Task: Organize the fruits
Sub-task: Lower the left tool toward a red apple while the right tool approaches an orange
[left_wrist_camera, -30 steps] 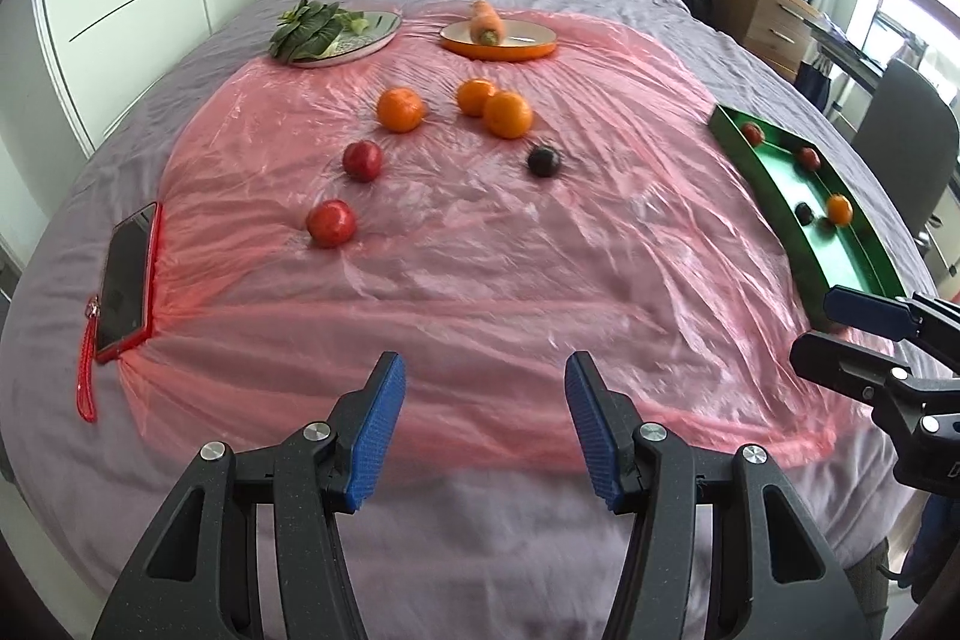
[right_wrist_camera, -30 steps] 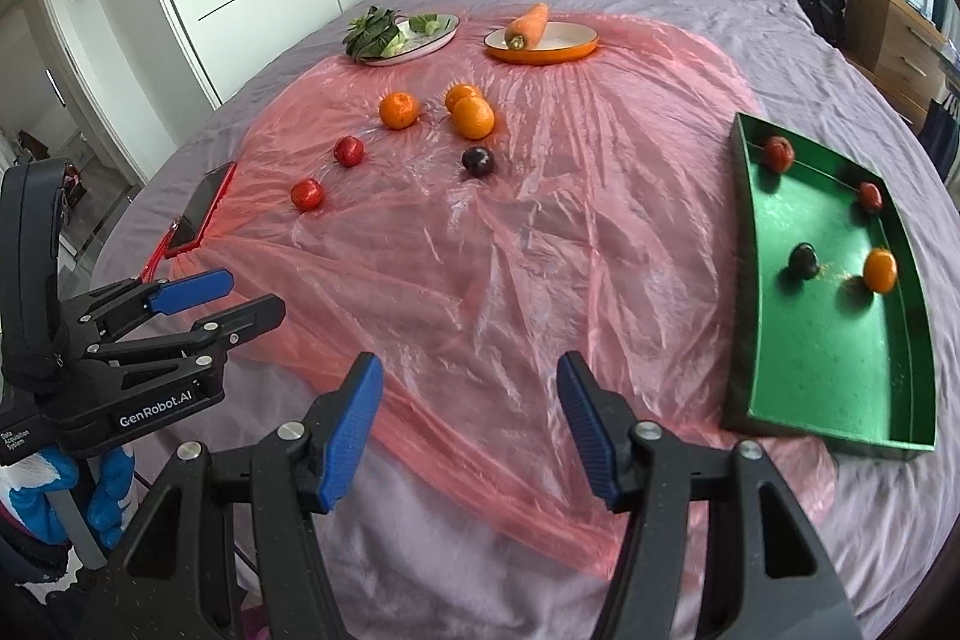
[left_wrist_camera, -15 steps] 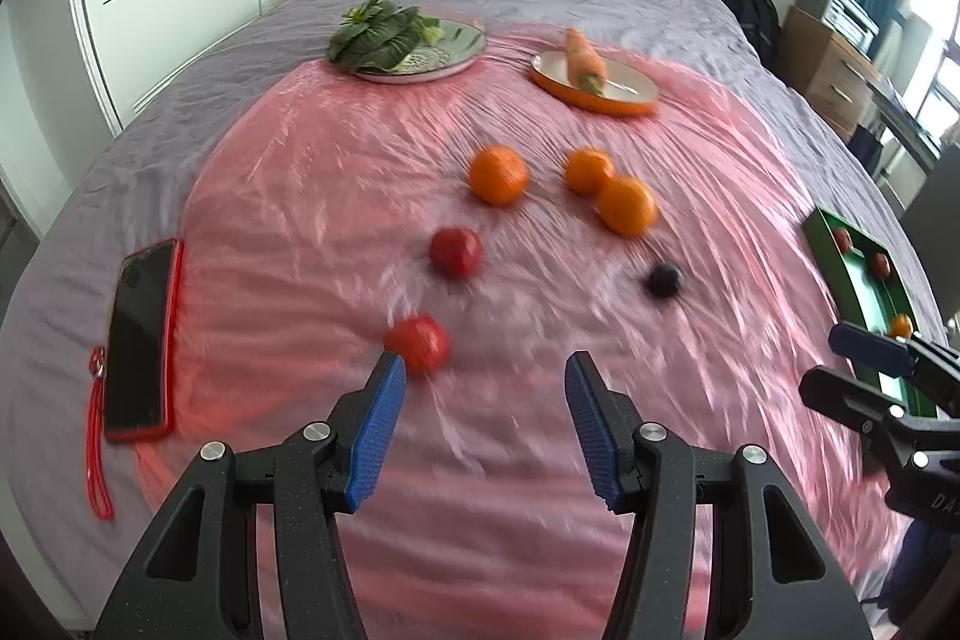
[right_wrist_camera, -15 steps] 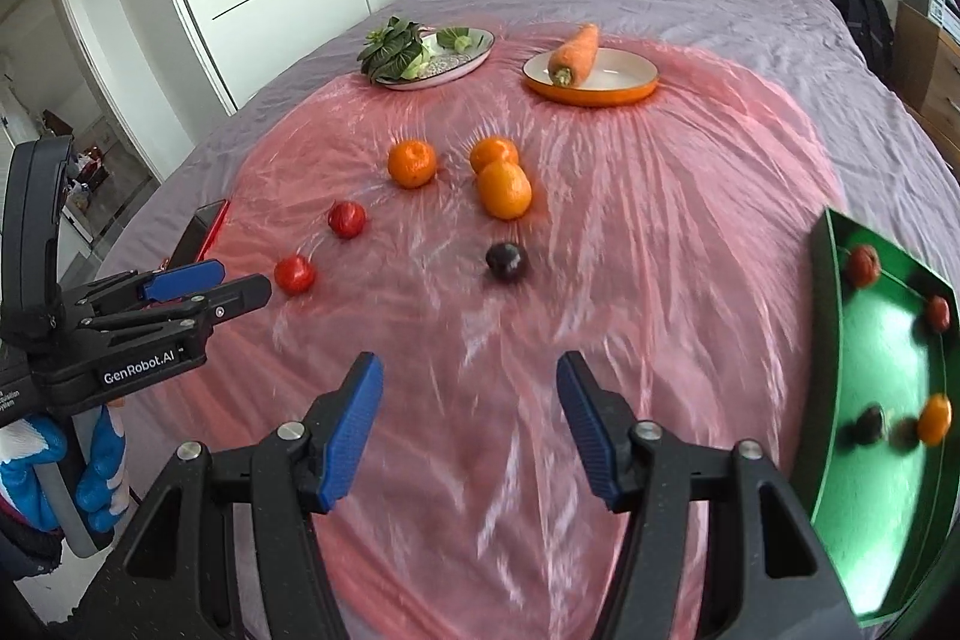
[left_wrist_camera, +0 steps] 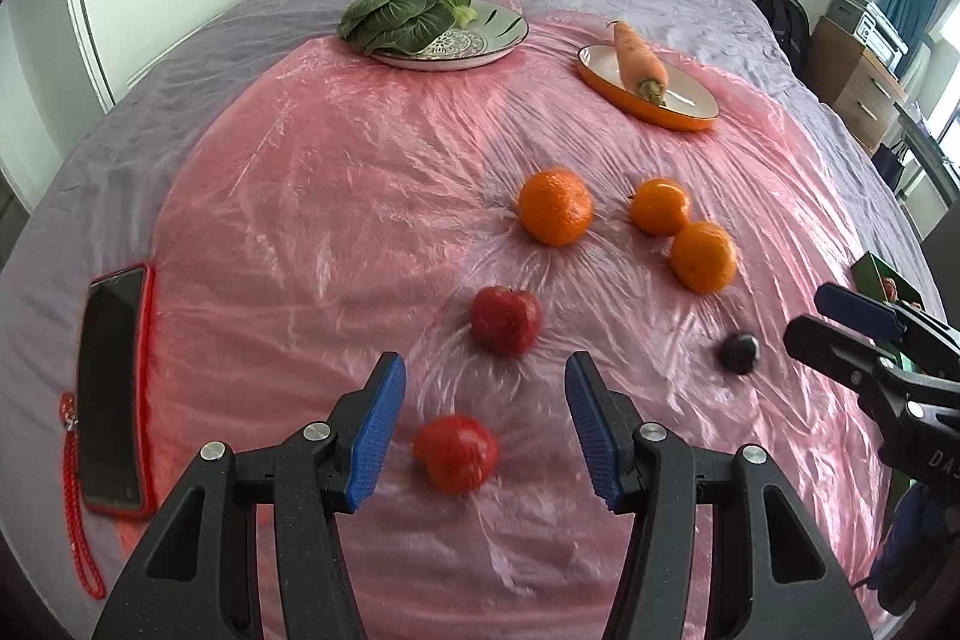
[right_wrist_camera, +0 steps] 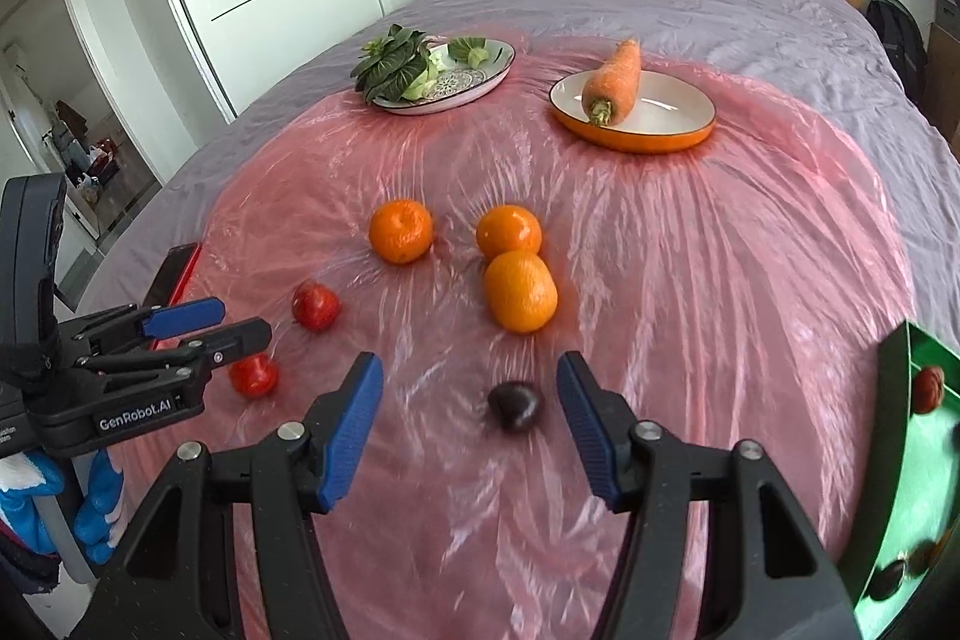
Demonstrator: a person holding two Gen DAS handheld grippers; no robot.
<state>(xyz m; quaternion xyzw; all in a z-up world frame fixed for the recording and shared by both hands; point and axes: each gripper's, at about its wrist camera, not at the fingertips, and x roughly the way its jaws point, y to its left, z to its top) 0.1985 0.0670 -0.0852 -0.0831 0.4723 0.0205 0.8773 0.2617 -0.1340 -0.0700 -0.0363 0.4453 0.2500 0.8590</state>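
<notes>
On the pink plastic sheet lie two red fruits, three oranges and a dark plum. My left gripper (left_wrist_camera: 483, 430) stands open, and the nearer red fruit (left_wrist_camera: 456, 453) sits between its blue pads without touching them; the second red fruit (left_wrist_camera: 505, 320) lies just beyond. My right gripper (right_wrist_camera: 468, 424) is open too, with the dark plum (right_wrist_camera: 513, 405) in the gap between its pads, untouched. The oranges (right_wrist_camera: 519, 290) lie further back. At the right edge stands a green tray (right_wrist_camera: 900, 490) holding several small fruits.
A plate of leafy greens (left_wrist_camera: 420, 22) and an orange dish with a carrot (left_wrist_camera: 645, 79) sit at the back of the bed. A phone in a red case (left_wrist_camera: 114, 388) lies at the left edge of the sheet. A gloved hand (right_wrist_camera: 90, 508) holds the left gripper.
Both grippers have moved forward over the sheet toward the fruit. The near red fruit now sits between the left pads and the plum between the right pads. Jaw widths look unchanged.
</notes>
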